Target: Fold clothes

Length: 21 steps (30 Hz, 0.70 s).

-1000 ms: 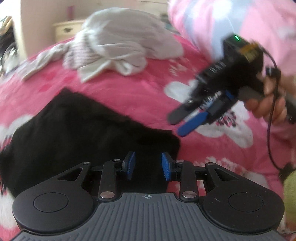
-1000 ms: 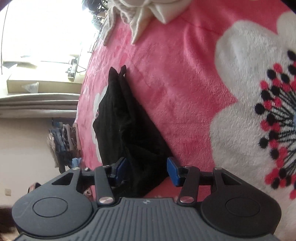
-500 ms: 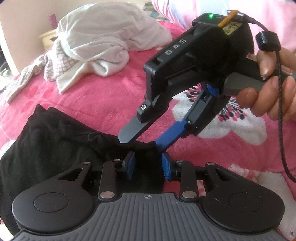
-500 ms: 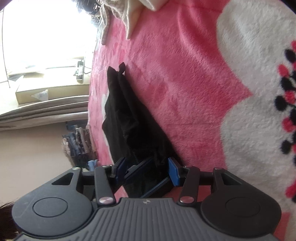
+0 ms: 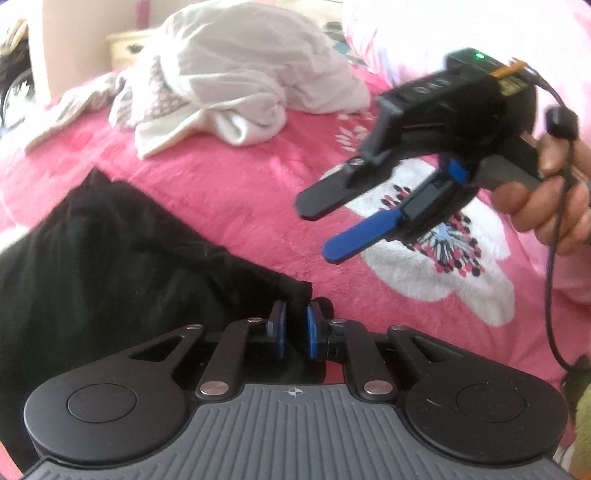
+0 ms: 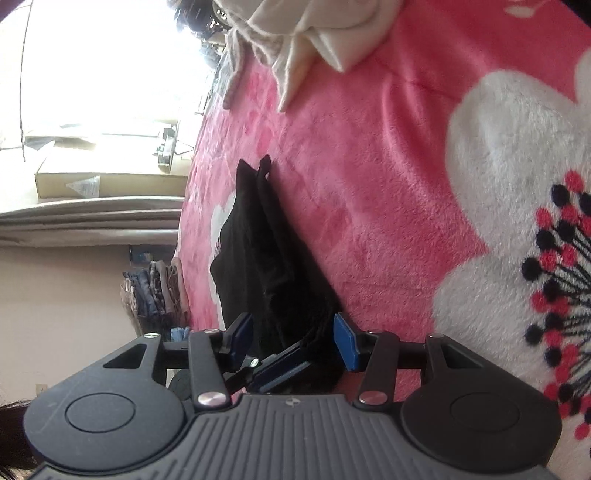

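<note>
A black garment (image 5: 110, 266) lies flat on the pink flowered blanket (image 5: 240, 206). My left gripper (image 5: 294, 326) is at its right corner; the jaws are closing, and the black cloth is pinched between the blue pads. My right gripper (image 5: 319, 230), held by a hand (image 5: 546, 206), hovers open above the blanket, up and right of that corner, with nothing between its fingers. In the right wrist view the right gripper (image 6: 293, 332) looks along the black garment (image 6: 266, 258), and the left gripper's fingers (image 6: 284, 365) show low between its open jaws.
A heap of white and pale clothes (image 5: 240, 85) lies further back on the blanket. A pink quilt (image 5: 480, 26) rises at the far right. Beyond the bed are a cardboard box (image 6: 110, 181) and stacked folded clothes (image 6: 155, 291).
The left gripper's jaws have narrowed onto the black garment's corner. The right gripper, which was down at that corner half a second ago, has drawn back up and to the right.
</note>
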Available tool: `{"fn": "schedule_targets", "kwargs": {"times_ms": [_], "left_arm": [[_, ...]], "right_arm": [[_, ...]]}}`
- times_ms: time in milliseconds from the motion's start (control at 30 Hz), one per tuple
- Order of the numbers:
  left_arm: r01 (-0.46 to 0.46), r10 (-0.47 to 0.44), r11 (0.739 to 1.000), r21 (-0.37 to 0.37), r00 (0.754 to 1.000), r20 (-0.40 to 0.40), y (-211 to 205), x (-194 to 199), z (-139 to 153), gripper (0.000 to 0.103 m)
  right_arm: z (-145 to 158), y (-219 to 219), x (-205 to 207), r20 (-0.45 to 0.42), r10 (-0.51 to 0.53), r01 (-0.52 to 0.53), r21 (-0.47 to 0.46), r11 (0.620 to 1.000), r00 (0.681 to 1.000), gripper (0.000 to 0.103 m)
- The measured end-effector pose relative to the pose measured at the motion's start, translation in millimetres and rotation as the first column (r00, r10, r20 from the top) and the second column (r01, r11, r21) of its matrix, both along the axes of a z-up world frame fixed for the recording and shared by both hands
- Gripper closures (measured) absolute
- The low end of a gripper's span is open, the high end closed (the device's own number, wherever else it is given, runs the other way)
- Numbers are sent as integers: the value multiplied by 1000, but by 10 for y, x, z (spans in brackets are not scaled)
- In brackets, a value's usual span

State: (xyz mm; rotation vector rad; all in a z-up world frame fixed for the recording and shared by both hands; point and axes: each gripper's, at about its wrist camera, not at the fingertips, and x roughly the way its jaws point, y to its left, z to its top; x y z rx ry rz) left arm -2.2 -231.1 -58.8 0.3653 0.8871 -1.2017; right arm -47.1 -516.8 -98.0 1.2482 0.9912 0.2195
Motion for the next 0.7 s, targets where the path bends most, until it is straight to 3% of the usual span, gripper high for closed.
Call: {"fn": "schedule_targets", "kwargs": {"times_ms": [133, 367, 567, 700], "left_arm": [[-64, 60, 998, -22, 988, -142, 61, 165, -34, 88], [-118, 106, 992, -40, 970, -217, 145, 275, -75, 85], [-179, 151, 982, -60, 936, -317, 234, 391, -108, 86], [-208, 173, 976, -65, 920, -351, 282, 451, -127, 85]], "right_arm": [[19, 60, 27, 9, 34, -34, 10, 999, 999, 51], [-20, 53, 17, -2, 29, -29, 36, 999, 1000, 51], [-24, -3, -24, 5, 15, -16, 62, 998, 1000, 51], [35, 33, -33, 8, 63, -63, -53, 997, 998, 51]]}}
